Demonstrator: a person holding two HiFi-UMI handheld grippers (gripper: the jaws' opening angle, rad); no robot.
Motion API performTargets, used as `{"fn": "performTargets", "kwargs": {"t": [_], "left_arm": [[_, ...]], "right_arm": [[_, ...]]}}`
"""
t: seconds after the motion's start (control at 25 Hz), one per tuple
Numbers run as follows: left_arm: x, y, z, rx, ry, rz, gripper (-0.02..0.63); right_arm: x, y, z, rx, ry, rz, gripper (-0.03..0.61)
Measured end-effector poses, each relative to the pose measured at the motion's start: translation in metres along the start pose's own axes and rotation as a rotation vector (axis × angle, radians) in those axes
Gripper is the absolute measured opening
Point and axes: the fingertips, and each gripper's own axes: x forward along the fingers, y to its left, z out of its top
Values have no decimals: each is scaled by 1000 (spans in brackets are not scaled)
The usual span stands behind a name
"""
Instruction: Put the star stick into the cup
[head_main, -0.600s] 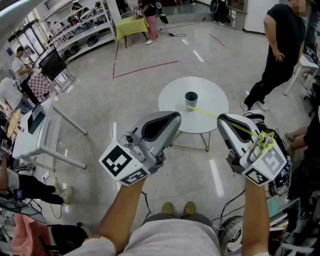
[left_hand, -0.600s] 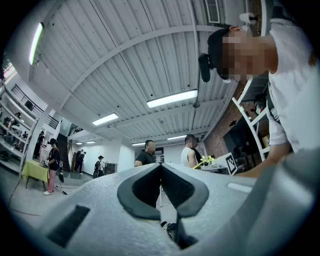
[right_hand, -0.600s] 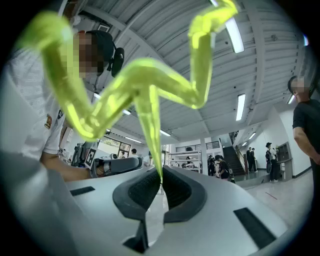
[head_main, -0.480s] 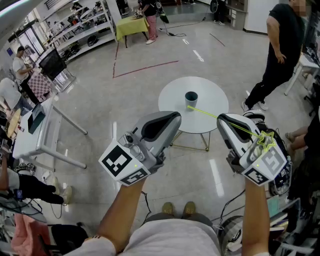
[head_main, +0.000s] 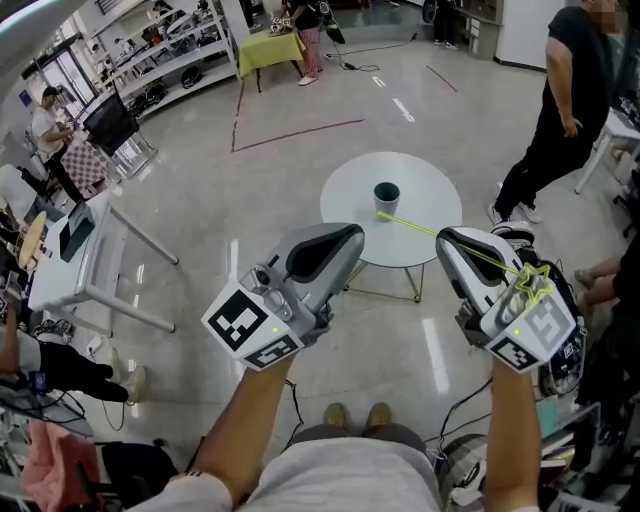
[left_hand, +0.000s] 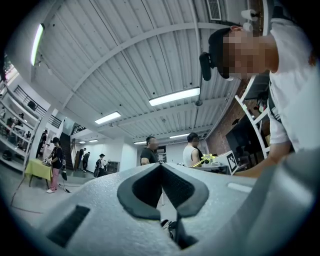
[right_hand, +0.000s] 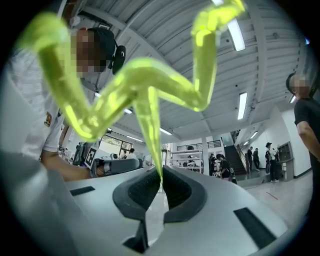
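Observation:
A dark cup (head_main: 386, 194) stands on a small round white table (head_main: 420, 235) on the floor ahead of me. My right gripper (head_main: 452, 238) is shut on the yellow-green star stick (head_main: 470, 254). The star end (head_main: 531, 281) lies back over the gripper's marker cube, and the thin tip reaches out toward the cup. In the right gripper view the star (right_hand: 145, 80) looms large and its stick runs down between the closed pads of the right gripper (right_hand: 161, 180). My left gripper (head_main: 345, 235) is shut and empty, held up beside the right one; in its own view the left gripper (left_hand: 161, 167) points at the ceiling.
A person in black (head_main: 560, 110) stands to the right of the round table. A white folding table (head_main: 70, 260) is at the left, with shelves and other people behind it. A yellow-covered table (head_main: 270, 45) stands far back, with red tape lines (head_main: 295, 135) on the floor.
Both grippers hold the same pose with the star stick still gripped. The head view has shifted slightly, and the person in black has turned a little.

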Motion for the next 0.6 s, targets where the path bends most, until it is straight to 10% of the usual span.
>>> {"fn": "performTargets", "kwargs": {"t": [0.6], "left_arm": [[28, -7, -15, 19, 13, 74, 14]], "right_arm": [[-24, -35, -3, 4, -8, 37, 20]]}}
